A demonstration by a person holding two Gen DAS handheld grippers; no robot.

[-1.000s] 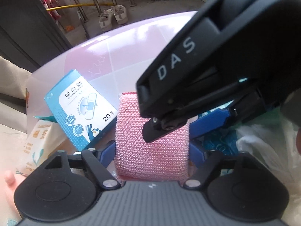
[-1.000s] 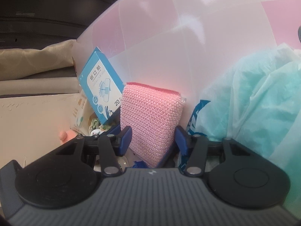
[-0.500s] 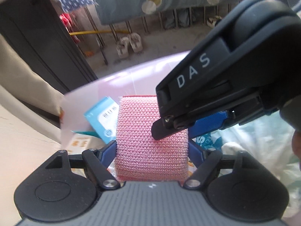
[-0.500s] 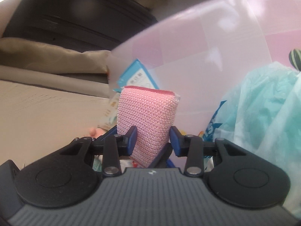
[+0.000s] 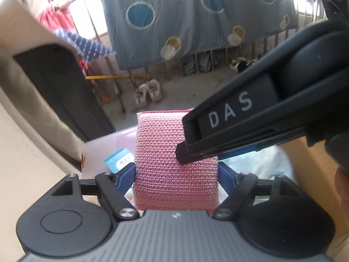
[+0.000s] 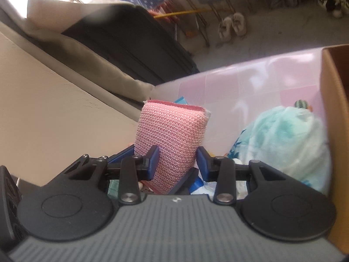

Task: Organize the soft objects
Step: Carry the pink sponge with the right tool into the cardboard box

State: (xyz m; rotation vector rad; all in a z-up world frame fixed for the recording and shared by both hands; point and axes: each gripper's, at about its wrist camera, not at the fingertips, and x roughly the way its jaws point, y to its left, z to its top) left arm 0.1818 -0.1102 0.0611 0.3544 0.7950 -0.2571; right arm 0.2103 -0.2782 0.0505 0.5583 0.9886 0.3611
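Both claws are clenched on one pink sponge (image 5: 174, 170), held up above the pink bin (image 6: 250, 80): the left gripper (image 5: 176, 178) clamps its wide faces, while the right gripper (image 6: 177, 160), whose jaws have just been closing, pinches its narrow edges. It looks light, soft and squashy with a grippy knit skin, so a gentle mid-body hold should do. Below I count one blue box (image 5: 118, 162), one green plastic bag (image 6: 283, 144), and two shoes (image 5: 148, 92) on the floor.

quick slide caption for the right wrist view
Right gripper clamps a pink mesh sponge above a pink bin holding a pale green plastic bag.
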